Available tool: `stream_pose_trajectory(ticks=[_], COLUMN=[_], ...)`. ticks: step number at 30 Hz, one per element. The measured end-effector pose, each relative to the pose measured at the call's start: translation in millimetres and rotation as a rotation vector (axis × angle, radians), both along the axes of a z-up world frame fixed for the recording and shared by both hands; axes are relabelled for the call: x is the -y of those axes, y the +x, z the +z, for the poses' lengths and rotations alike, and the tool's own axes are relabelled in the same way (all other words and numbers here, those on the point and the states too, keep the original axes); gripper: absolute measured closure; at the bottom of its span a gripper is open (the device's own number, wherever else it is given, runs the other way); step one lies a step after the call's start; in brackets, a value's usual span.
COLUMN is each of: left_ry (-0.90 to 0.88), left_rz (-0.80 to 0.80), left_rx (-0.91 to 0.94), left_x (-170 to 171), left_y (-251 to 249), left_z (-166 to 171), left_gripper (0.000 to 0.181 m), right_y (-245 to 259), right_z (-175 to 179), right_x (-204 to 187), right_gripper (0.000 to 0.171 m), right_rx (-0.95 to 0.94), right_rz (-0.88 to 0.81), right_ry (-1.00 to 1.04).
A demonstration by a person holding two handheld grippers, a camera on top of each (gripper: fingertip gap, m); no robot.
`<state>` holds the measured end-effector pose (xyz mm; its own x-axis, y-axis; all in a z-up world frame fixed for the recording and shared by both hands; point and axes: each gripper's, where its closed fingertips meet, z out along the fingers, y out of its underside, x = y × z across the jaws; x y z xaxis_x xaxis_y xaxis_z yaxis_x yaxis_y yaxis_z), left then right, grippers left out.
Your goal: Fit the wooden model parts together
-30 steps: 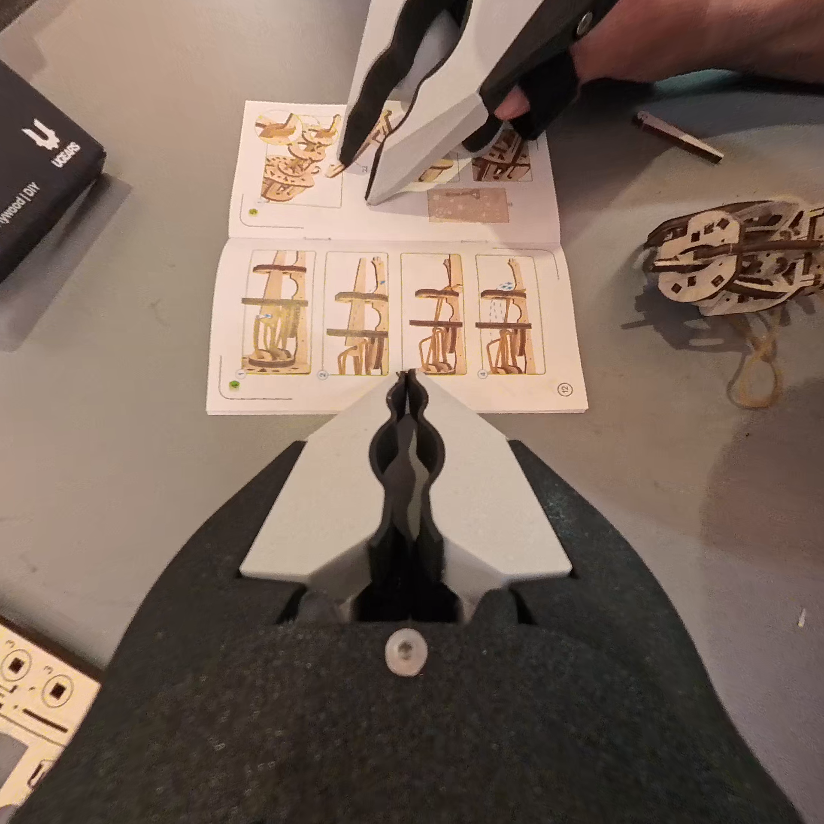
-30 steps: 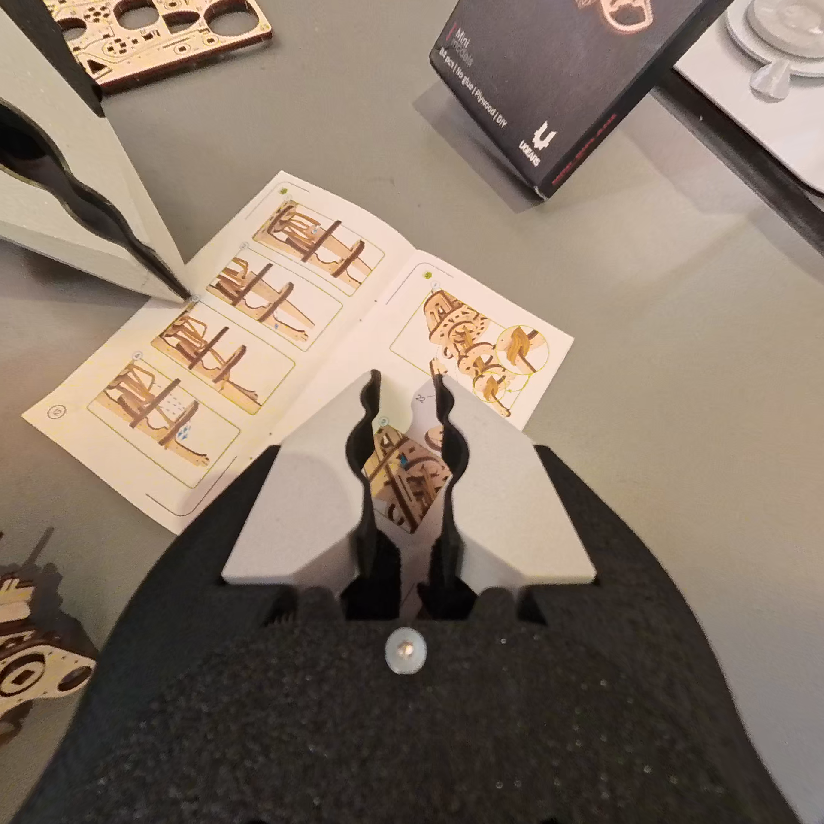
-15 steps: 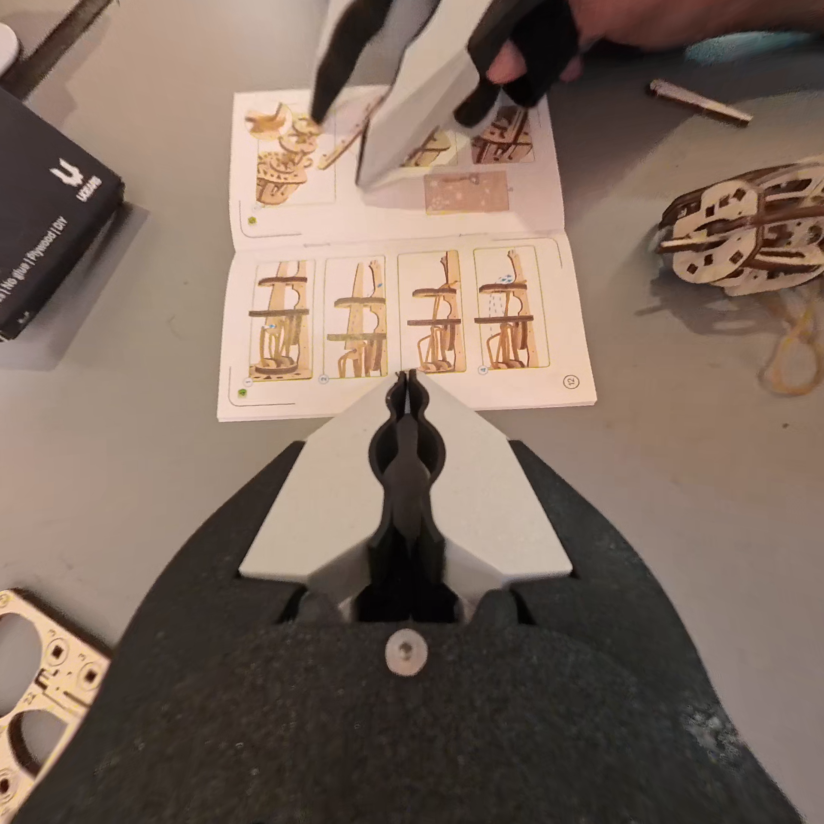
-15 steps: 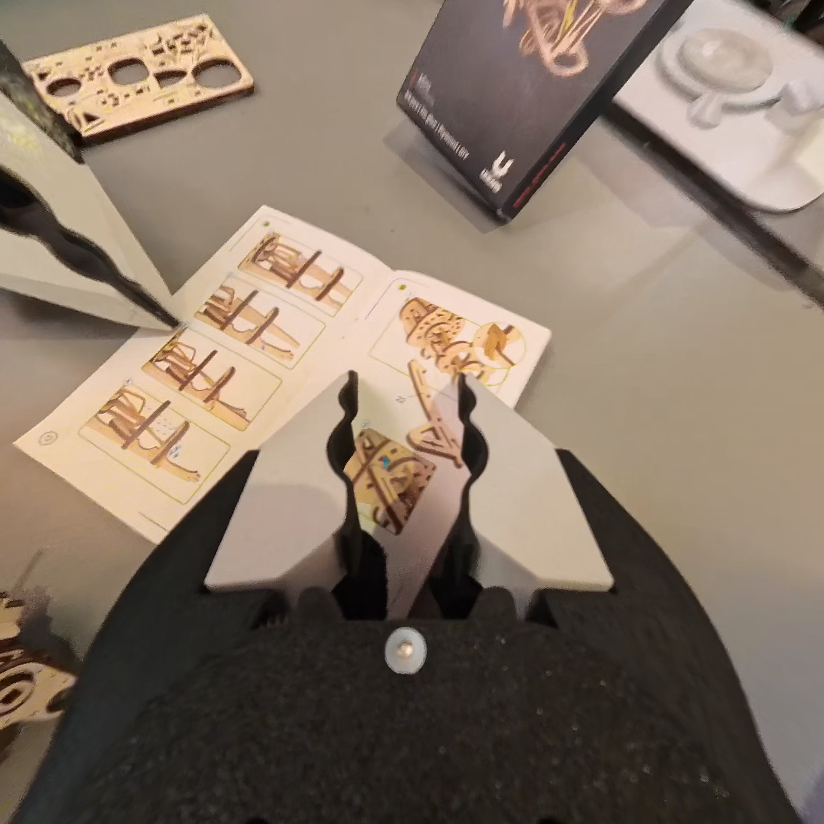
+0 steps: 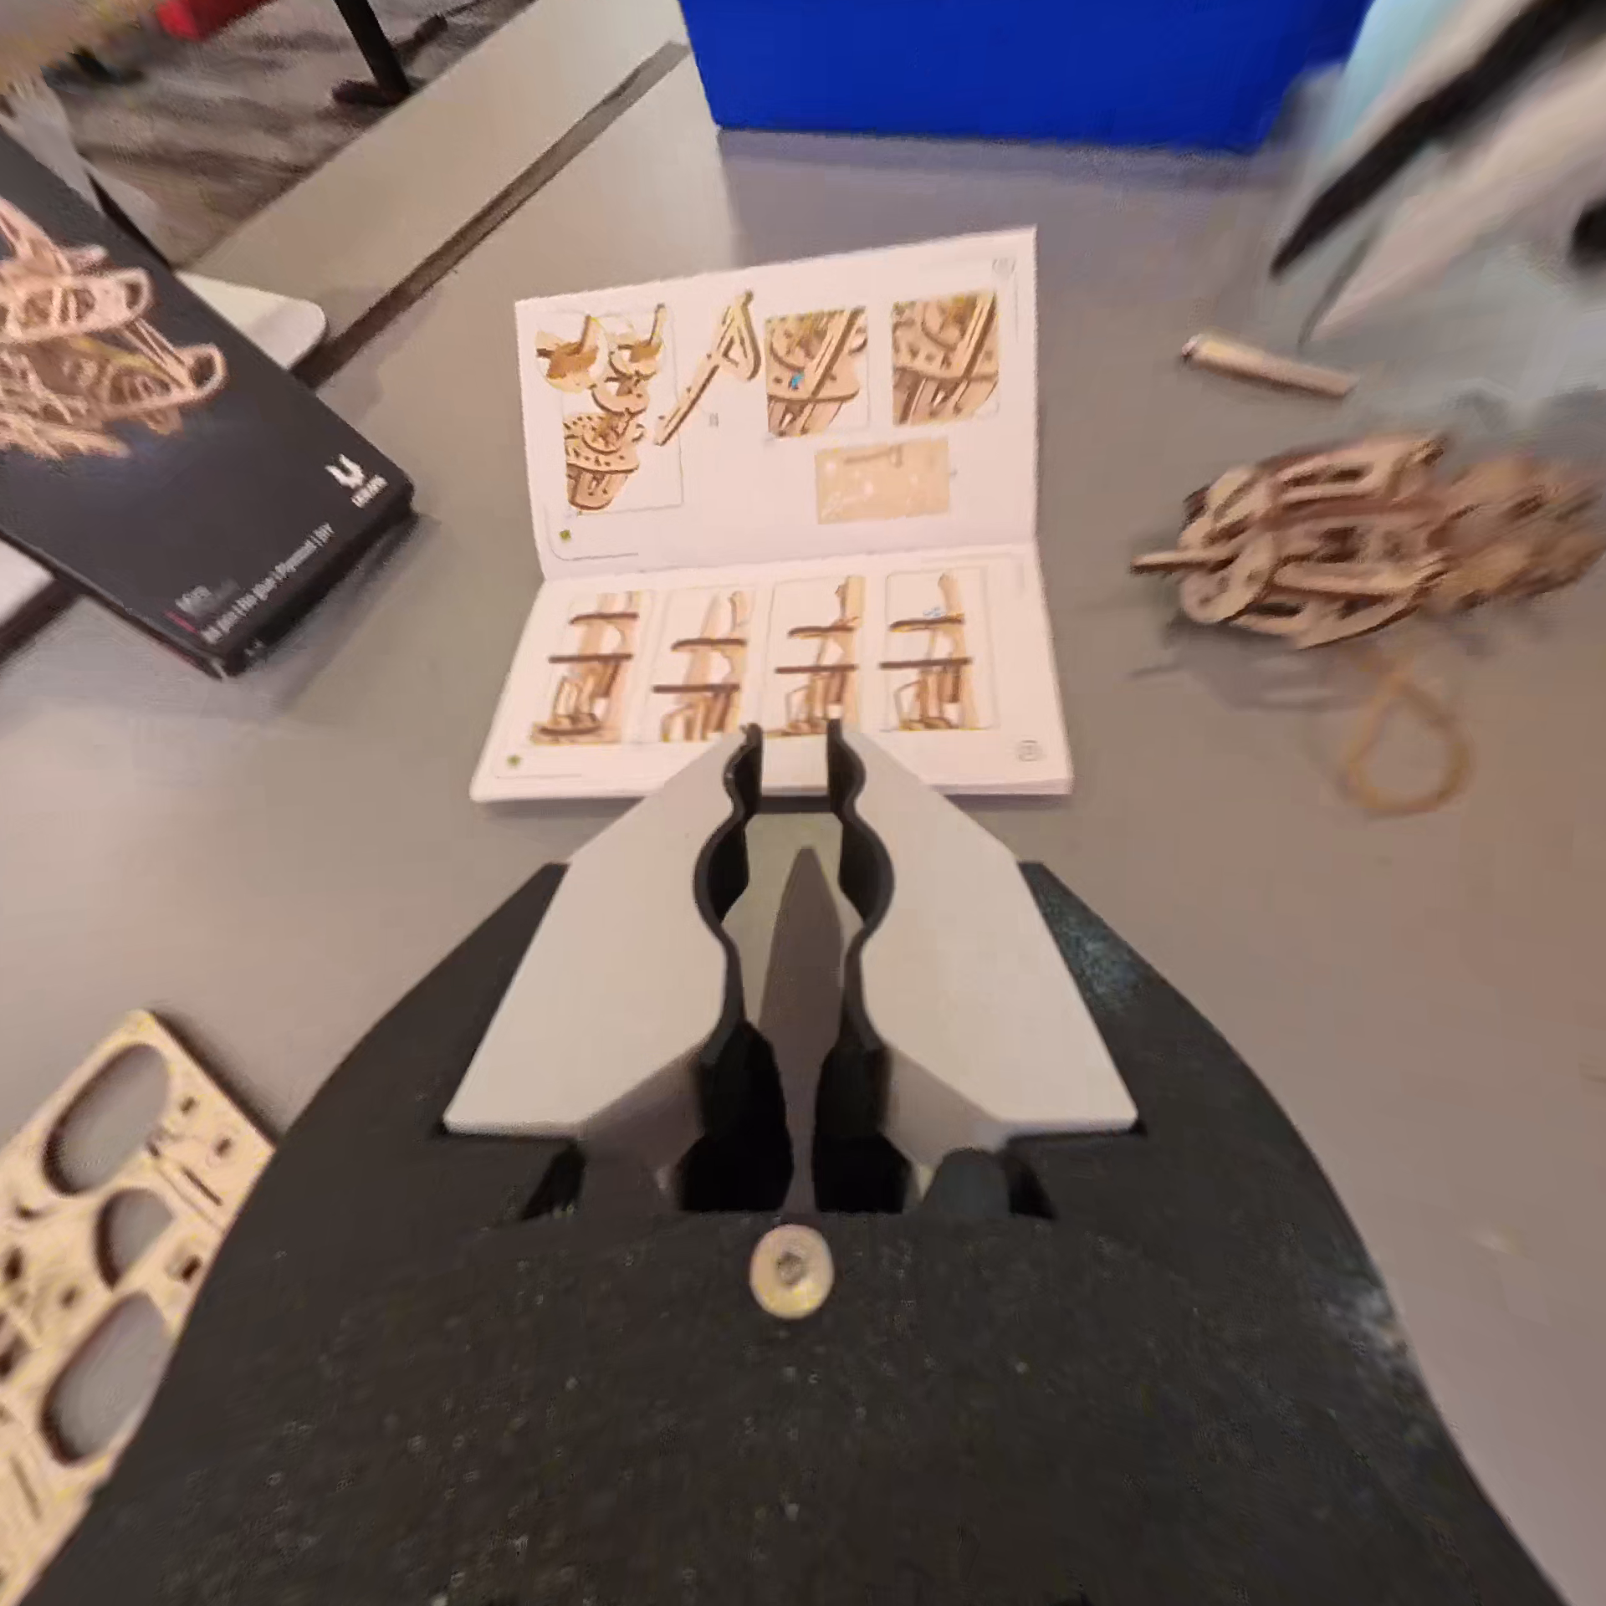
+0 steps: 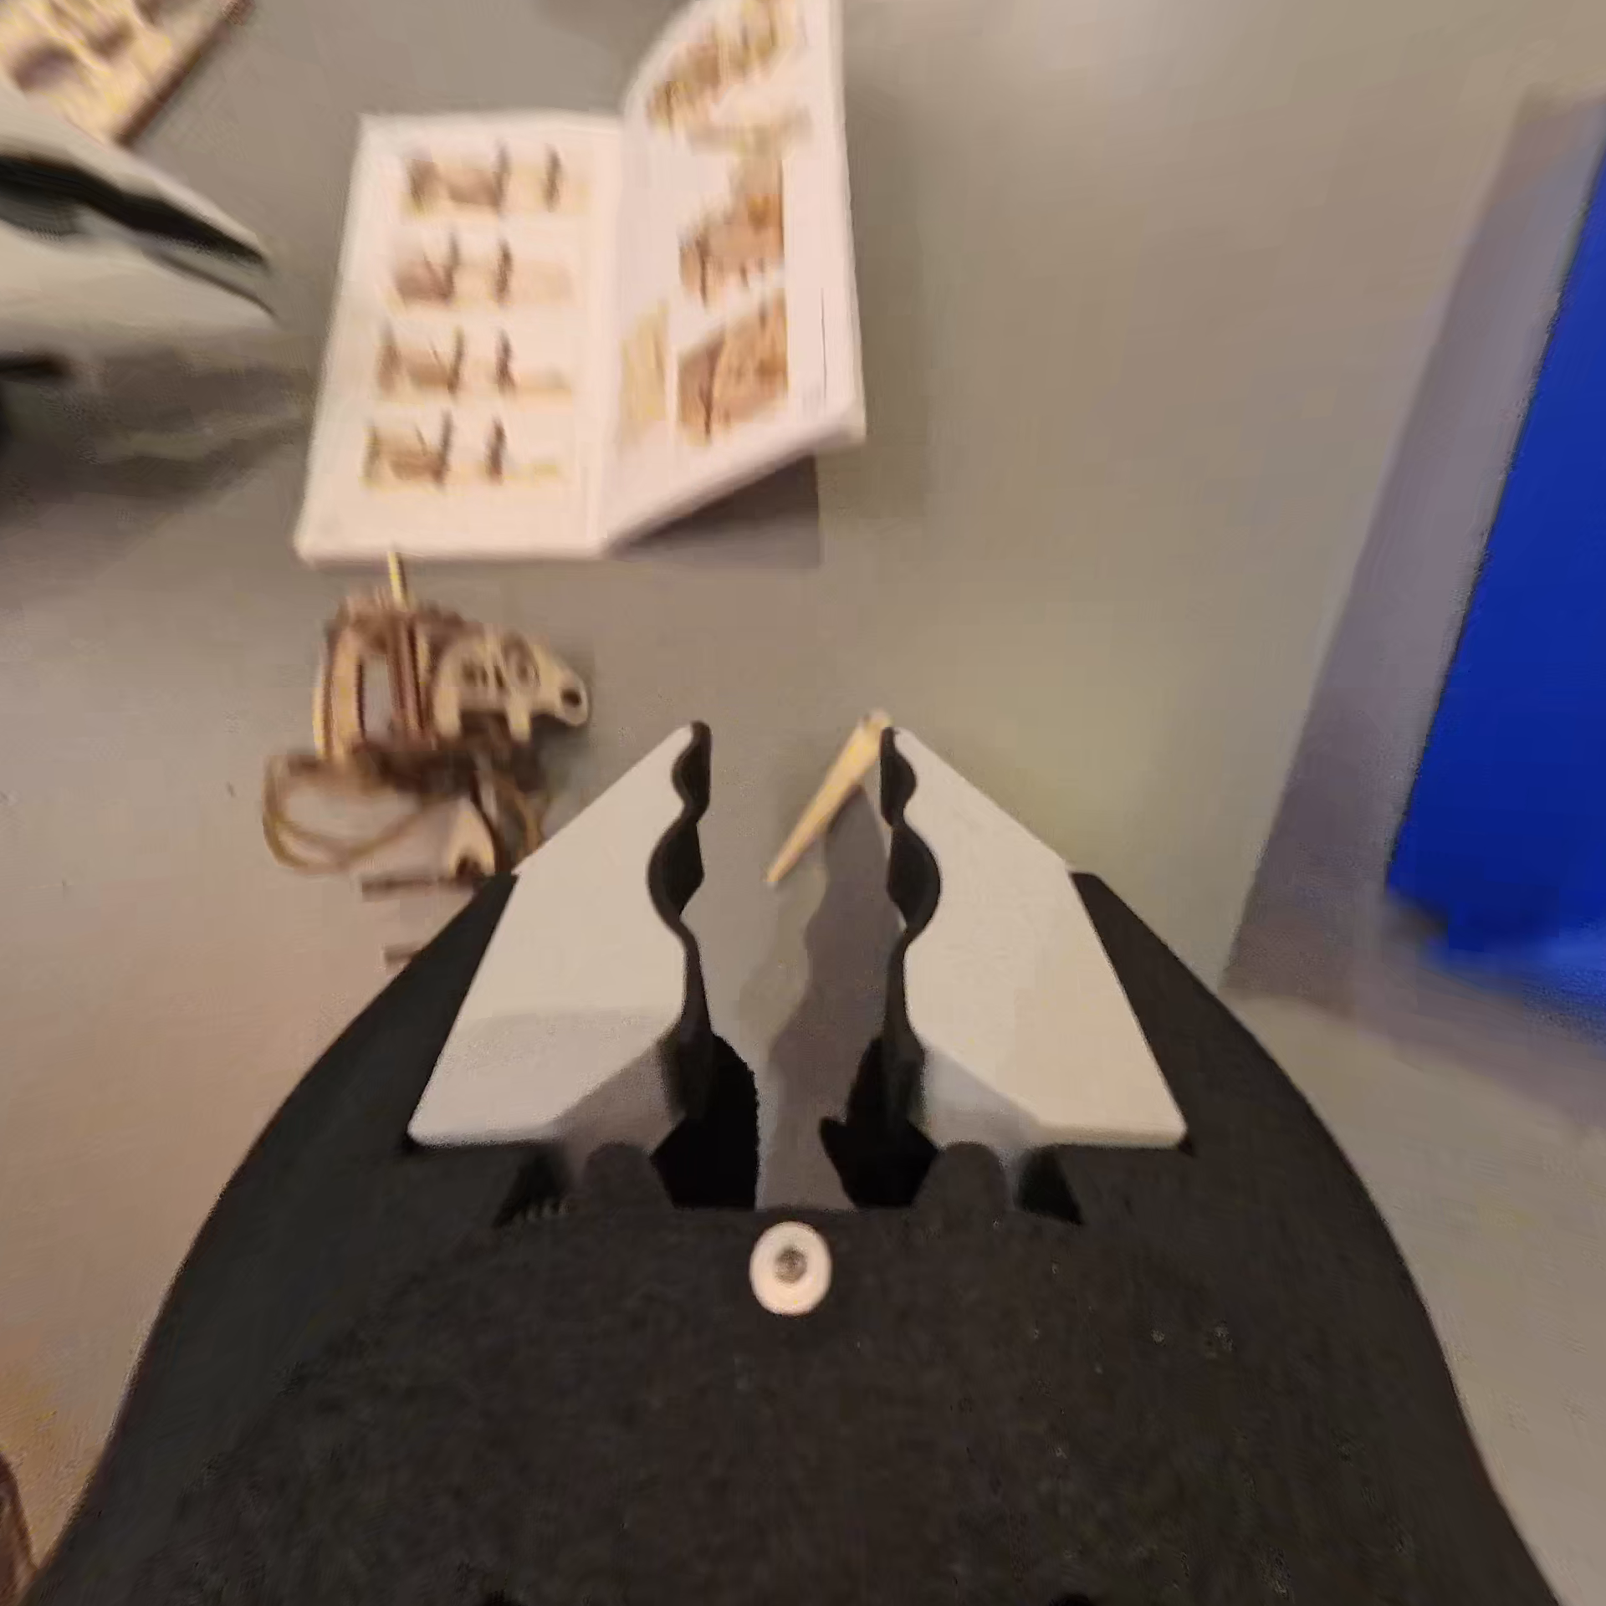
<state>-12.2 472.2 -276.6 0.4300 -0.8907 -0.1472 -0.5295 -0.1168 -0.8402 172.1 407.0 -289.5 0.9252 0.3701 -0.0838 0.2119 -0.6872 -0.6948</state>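
Nearest the left wrist camera, the left hand-held gripper (image 5: pixel 789 739) has its jaws slightly apart and holds nothing; bare grey counter (image 5: pixel 261 834) shows in the gap. At lower left, a punched plywood parts sheet (image 5: pixel 96 1217) lies flat. Just past the fingertips, an open instruction booklet (image 5: pixel 782 521) lies on the counter, its far page raised a little. Right of the booklet sits the partly built wooden model (image 5: pixel 1382 547), blurred, with a loop of tan cord (image 5: pixel 1399 747) beside it. Beyond the model lies a loose wooden stick (image 5: pixel 1269 365). Left of the booklet lies a black kit box (image 5: pixel 174 487). At the far edge stands a blue panel (image 5: pixel 999 61).

From the right wrist camera, the right hand-held gripper (image 6: pixel 793 739) has its jaws wide apart and is empty. A thin pale wooden stick (image 6: pixel 826 795) lies on the counter between the fingertips, close to the right finger; contact cannot be told. The wooden model (image 6: pixel 443 686) sits ahead to the left, near the booklet's (image 6: pixel 565 287) near edge. Frame is motion-blurred.
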Motion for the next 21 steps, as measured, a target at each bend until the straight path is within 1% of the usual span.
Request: stream_pose_trajectory(ticks=[2,3,5,8,10,11,12,13,16,18,20,21], left_ry=[-0.052,-0.08,-0.163,-0.24,-0.242,-0.232,-0.225,-0.227,-0.241,-0.214,-0.166,-0.132], left_rz=[0.022,0.027,0.018,0.011,-0.001,0.002,0.002,-0.003,-0.039,-0.073,-0.101,-0.114], left_rx=[0.069,0.1,0.151,0.227,0.244,0.234,0.227,0.223,0.194,0.167,0.148,0.147], left_x=[12.5,19.7,37.7,67.2,86.8,94.5,101.9,109.3,127.0,132.7,134.0,133.6], left_y=[-5.3,-6.6,-5.1,1.4,7.3,9.7,12.6,16.5,30.2,37.5,41.2,41.8], left_z=[16.9,25.6,41.2,65.4,74.4,74.0,72.3,69.2,56.0,50.3,49.3,51.7], left_gripper=[0.167,0.167,0.166,0.163,0.163,0.163,0.163,0.164,0.164,0.164,0.164,0.164], right_y=[6.3,7.9,5.6,-4.4,-0.9,0.8,1.8,3.9,8.1,10.1,3.5,-3.8], right_z=[-12.1,-14.7,-16.9,-23.5,-23.4,-23.6,-23.8,-24.0,-24.2,-23.4,-14.3,-5.5], right_x=[22.1,26.3,26.2,21.9,18.1,17.5,17.4,17.2,19.8,22.9,28.5,33.6], right_gripper=[0.134,0.134,0.134,0.135,0.144,0.15,0.161,0.169,0.169,0.169,0.169,0.169], right_rx=[0.061,0.093,0.126,0.107,0.117,0.113,0.104,0.1,0.069,0.024,-0.081,-0.166], right_rz=[-0.024,-0.03,-0.029,-0.017,-0.045,-0.055,-0.061,-0.067,-0.054,-0.038,0.011,0.045], right_ry=[-0.021,-0.018,-0.006,-0.011,0.002,0.0,0.004,0.013,-0.021,-0.06,-0.07,-0.079])
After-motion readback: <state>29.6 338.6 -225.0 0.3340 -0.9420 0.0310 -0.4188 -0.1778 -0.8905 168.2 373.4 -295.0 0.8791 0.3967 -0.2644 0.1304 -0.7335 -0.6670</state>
